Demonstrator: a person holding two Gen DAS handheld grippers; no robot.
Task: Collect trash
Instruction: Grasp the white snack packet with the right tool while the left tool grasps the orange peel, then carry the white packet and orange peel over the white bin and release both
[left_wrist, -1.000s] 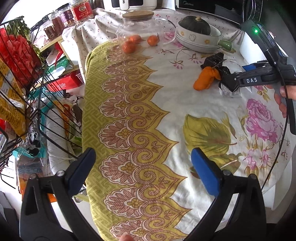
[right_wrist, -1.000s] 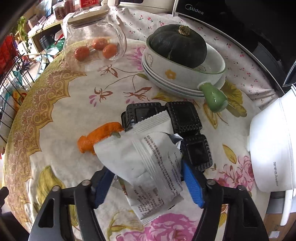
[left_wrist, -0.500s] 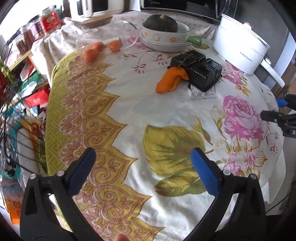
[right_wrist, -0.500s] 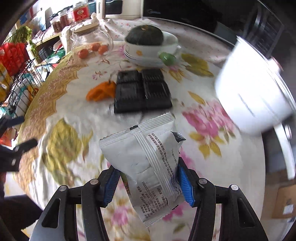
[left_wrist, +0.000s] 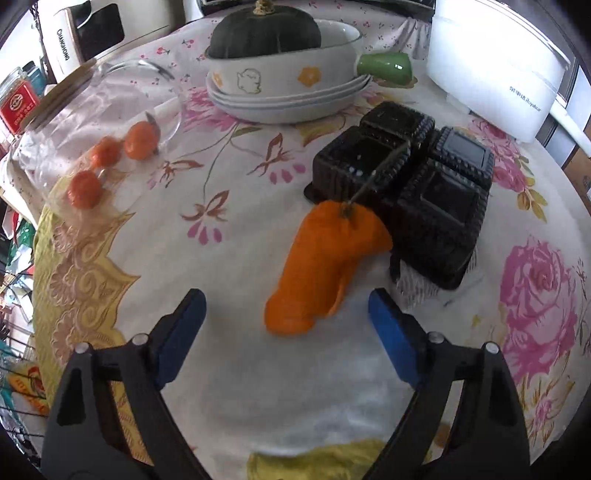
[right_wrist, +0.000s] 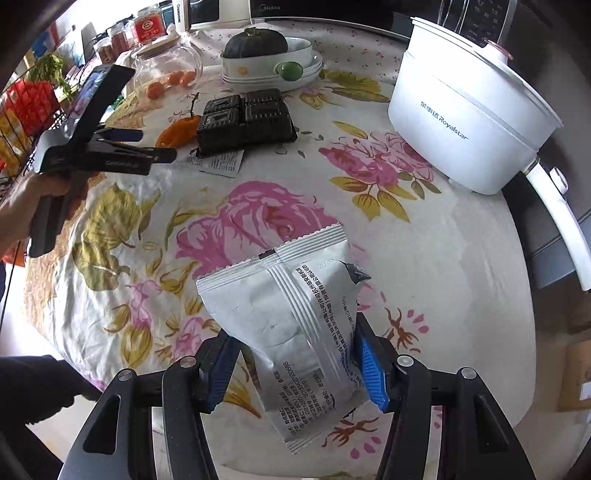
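My right gripper is shut on a white snack wrapper and holds it above the near side of the floral tablecloth. My left gripper is open, its blue pads just short of an orange peel that lies against a black plastic tray. In the right wrist view the left gripper reaches toward the peel and the tray. A second flat wrapper lies partly under the tray's front edge.
A white Royalstar cooker stands at the right. A bowl stack with a dark green squash is at the back. A glass jar holding small oranges stands at the left. A wire rack stands beside the table's left edge.
My left gripper has moved forward across the table to the orange peel, still open. My right gripper has pulled back toward the table's near edge with the wrapper in it.
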